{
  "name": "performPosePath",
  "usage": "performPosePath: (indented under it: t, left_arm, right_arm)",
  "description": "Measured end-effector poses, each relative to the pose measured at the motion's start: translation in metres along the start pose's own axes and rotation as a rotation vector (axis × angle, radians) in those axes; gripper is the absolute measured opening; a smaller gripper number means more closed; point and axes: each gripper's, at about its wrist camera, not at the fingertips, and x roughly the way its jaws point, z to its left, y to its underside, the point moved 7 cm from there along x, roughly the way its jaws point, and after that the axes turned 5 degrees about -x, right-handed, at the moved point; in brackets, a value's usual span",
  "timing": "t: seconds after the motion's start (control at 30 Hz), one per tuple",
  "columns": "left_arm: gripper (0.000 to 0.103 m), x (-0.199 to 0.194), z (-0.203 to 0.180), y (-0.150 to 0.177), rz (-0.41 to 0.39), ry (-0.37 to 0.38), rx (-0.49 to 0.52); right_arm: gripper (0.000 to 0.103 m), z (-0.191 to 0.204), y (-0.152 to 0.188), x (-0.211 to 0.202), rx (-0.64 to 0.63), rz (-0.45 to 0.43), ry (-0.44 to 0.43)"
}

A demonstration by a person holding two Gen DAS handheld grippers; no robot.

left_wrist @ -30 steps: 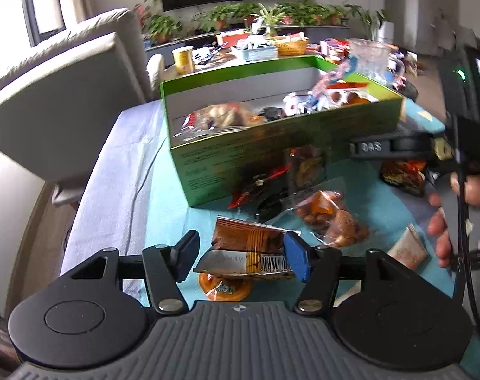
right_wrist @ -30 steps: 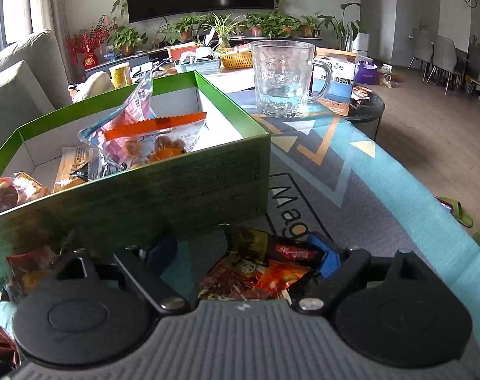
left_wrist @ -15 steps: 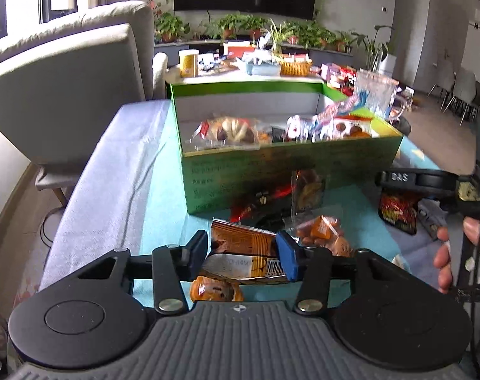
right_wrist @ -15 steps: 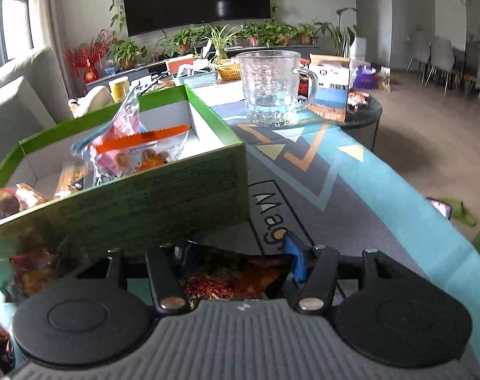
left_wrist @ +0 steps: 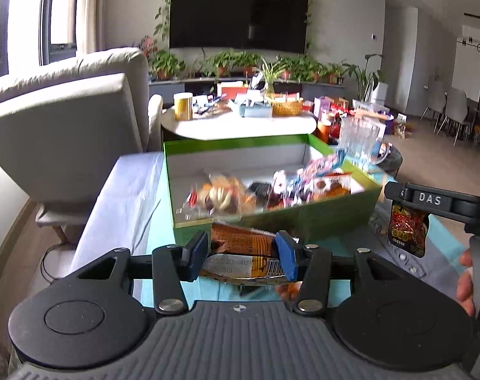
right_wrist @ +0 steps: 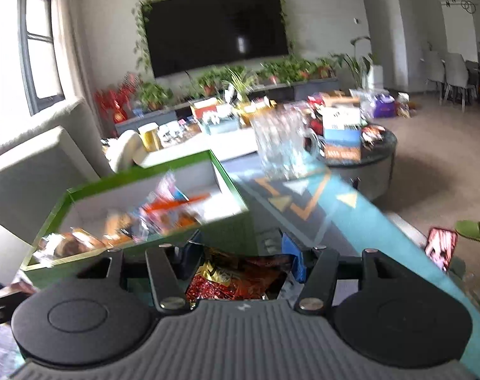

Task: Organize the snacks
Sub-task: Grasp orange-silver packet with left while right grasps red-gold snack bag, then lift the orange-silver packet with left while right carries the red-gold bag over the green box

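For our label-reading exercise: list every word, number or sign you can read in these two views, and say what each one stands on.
"DAS": white letters on the right hand-held gripper, seen from the left wrist view.
"251220H14M": partly hidden stamp on the orange-brown snack packet clamped in the left hand-held gripper.
"0250819": the line below it, beside an unreadable barcode.
Print on the red snack packet: too small.
Packets in the green box: blurred.

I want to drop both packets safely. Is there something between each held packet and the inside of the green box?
Only the near wall of the green box lies ahead of the orange packet in the left tongs and the red packet in the right tongs. Both must clear it; nothing else visible blocks them.
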Motion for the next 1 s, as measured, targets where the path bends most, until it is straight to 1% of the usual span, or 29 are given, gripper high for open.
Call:
performPosePath:
  t: [0.03, 0.07, 0.2, 0.33, 0.37, 0.43, 0.47, 0.5, 0.6, 0.7, 0.77, 0.83, 0.9, 0.93, 1.0]
  left_arm:
    - [0.041, 0.001, 0.0, -0.004, -0.008, 0.001, 0.003]
    - [0.029, 0.001, -0.002, -0.008, -0.017, 0.005, 0.007]
    - [0.028, 0.004, -0.002, -0.019, -0.027, 0.03, -0.018]
    - [0.028, 0.009, -0.001, -0.013, 0.007, 0.026, 0.002]
    - [0.031, 0.008, 0.0, -0.009, 0.018, 0.024, 0.006]
    - [0.04, 0.007, 0.004, -0.001, 0.041, 0.008, 0.007]
    - [0.047, 0.006, 0.007, 0.004, 0.049, -0.003, 0.005]
    - [0.052, 0.005, 0.01, 0.009, 0.057, -0.015, 0.004]
    - [0.052, 0.002, 0.017, 0.025, 0.112, -0.042, 0.027]
    - [0.052, 0.0, 0.018, 0.037, 0.155, -0.035, 0.043]
    - [0.053, -0.004, 0.015, 0.04, 0.16, -0.016, 0.027]
    - [0.053, -0.007, 0.009, 0.04, 0.158, 0.023, 0.013]
    - [0.054, -0.009, 0.001, 0.044, 0.172, 0.061, 0.029]
    - [0.054, -0.01, -0.001, 0.048, 0.184, 0.059, 0.045]
    - [0.054, -0.01, -0.002, 0.055, 0.205, 0.029, 0.068]
  right_arm:
    - [0.044, 0.003, -0.004, -0.002, -0.004, -0.014, -0.013]
    - [0.044, 0.004, -0.007, -0.003, -0.008, -0.026, -0.025]
    - [0.044, 0.012, -0.018, -0.003, -0.018, -0.051, -0.071]
    - [0.044, 0.013, -0.022, -0.002, -0.013, -0.056, -0.106]
    - [0.043, 0.01, -0.022, -0.002, -0.011, -0.06, -0.107]
    - [0.044, 0.003, -0.02, 0.002, -0.01, -0.055, -0.092]
    - [0.044, 0.0, -0.018, 0.004, -0.002, -0.045, -0.09]
    - [0.044, -0.001, -0.016, 0.006, 0.006, -0.034, -0.093]
    - [0.044, -0.001, -0.011, 0.008, 0.011, -0.019, -0.097]
    - [0.044, 0.002, -0.009, 0.007, 0.013, -0.015, -0.107]
    - [0.044, 0.003, -0.008, 0.006, 0.016, -0.012, -0.111]
    - [0.044, 0.005, -0.007, 0.004, 0.009, -0.009, -0.114]
    - [0.044, 0.005, -0.006, 0.001, 0.004, -0.009, -0.116]
    - [0.044, 0.004, -0.006, -0.001, 0.003, -0.01, -0.116]
    - [0.044, 0.003, -0.005, -0.003, 0.008, -0.01, -0.114]
